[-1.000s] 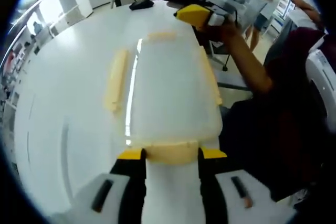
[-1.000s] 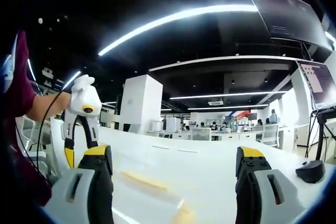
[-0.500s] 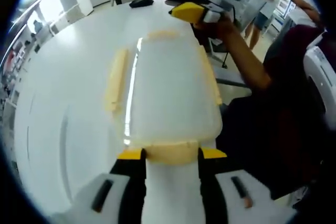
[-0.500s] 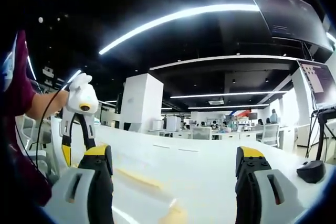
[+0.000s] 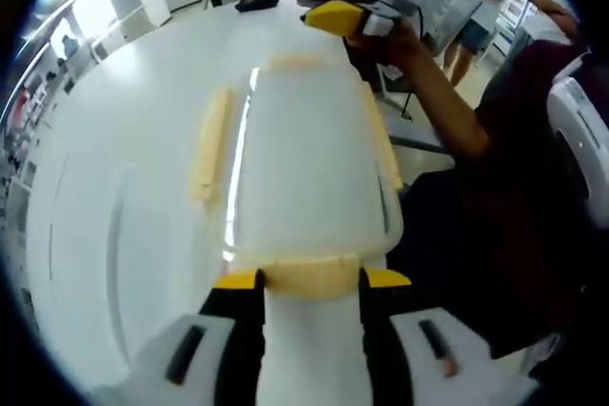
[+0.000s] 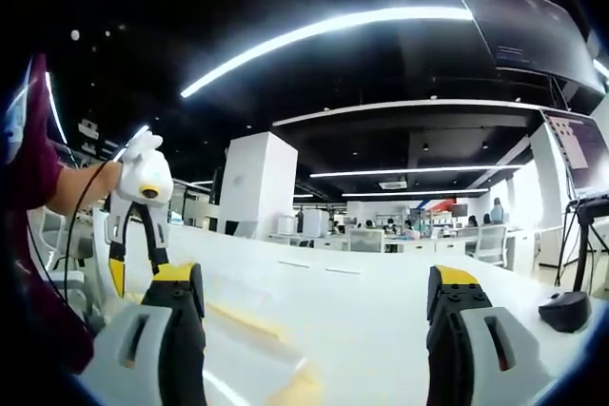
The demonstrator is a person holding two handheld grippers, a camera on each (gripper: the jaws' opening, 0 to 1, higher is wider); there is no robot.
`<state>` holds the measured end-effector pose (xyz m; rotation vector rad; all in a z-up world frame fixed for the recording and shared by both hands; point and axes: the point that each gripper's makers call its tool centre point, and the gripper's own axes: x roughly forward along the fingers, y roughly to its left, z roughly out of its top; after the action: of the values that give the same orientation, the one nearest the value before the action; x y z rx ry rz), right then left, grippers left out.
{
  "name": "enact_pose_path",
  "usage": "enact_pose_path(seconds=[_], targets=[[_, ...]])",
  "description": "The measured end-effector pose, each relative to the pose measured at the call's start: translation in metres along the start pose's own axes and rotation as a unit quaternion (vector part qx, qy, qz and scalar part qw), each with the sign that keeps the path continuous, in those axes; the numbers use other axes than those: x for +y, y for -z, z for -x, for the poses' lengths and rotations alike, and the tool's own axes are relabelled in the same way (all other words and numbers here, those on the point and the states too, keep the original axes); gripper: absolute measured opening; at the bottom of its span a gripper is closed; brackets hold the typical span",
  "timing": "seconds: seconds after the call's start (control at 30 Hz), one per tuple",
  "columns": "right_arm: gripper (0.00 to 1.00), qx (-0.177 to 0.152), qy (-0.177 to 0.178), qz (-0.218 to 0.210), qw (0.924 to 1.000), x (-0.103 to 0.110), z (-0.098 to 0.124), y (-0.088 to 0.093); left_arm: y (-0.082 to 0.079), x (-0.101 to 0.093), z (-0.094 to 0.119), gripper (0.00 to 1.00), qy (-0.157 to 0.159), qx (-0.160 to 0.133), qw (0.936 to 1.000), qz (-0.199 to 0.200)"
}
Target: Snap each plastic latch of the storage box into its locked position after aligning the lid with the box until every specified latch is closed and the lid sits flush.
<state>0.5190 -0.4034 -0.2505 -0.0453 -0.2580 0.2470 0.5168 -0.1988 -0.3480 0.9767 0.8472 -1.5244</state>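
The left gripper view looks down, close, along the storage box [image 5: 304, 168]. The right gripper view faces level across the surface [image 6: 362, 311]. Both views share the box.

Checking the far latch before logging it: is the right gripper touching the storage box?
Cannot tell. In the left gripper view the right gripper sits at the storage box far end, but no contact or gap shows plainly.

A storage box [image 5: 309, 164] sits on the tabletop [image 5: 124, 140], its lid [image 5: 314, 140] on top. The left gripper [image 5: 311, 280] is at the box's near end, its jaws either side of the near latch [image 5: 312, 275]. Side latches [image 5: 209, 145] run along both long edges. The right gripper [image 5: 343, 18] hangs above the far end. Beyond it on the tabletop lies a computer mouse [image 6: 561, 309].
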Motion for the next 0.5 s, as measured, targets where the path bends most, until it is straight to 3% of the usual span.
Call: enact_pose_path(seconds=[0.5], targets=[[0.99, 0.009, -0.01, 0.006, 0.9999, 0.007, -0.004, 0.005, 0.011, 0.001, 0.003, 0.38, -0.006, 0.014, 0.9999, 0.002]])
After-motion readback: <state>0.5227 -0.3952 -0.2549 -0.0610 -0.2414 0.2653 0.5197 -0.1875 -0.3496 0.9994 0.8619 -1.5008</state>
